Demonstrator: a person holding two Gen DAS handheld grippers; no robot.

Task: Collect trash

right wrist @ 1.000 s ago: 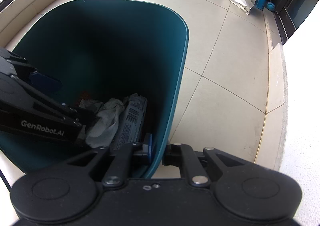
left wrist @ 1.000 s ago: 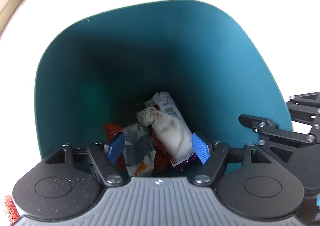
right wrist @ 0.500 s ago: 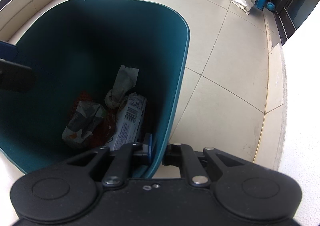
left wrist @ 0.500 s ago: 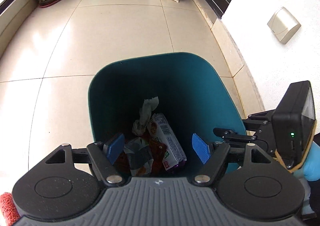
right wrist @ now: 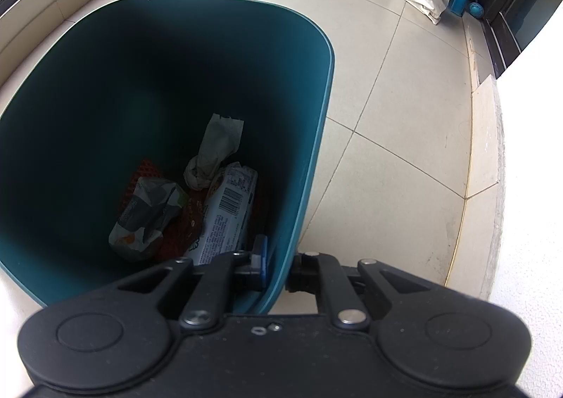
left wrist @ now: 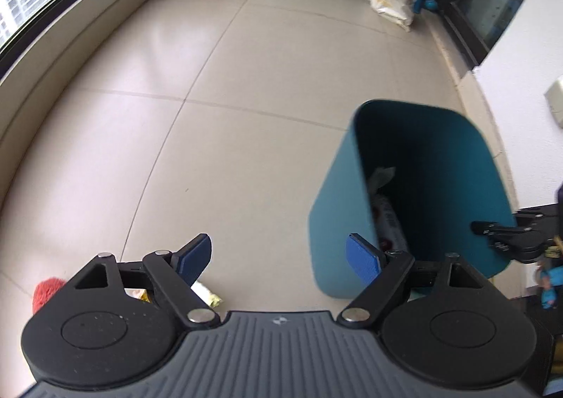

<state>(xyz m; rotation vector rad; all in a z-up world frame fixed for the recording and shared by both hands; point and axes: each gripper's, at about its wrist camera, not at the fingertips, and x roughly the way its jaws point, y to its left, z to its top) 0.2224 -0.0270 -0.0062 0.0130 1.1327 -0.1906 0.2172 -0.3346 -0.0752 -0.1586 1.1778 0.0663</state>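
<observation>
Left tool (left wrist: 278, 262), empty and opening, has the gold wrapper (left wrist: 207, 296) near-left (right tool (right wrist: 278, 266) clamps bin rim (right wrist: 309, 187)).

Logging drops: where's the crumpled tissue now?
Right wrist view: tissue lies inside the teal bin, at the back of the pile, touching the barcoded wrapper.
</observation>
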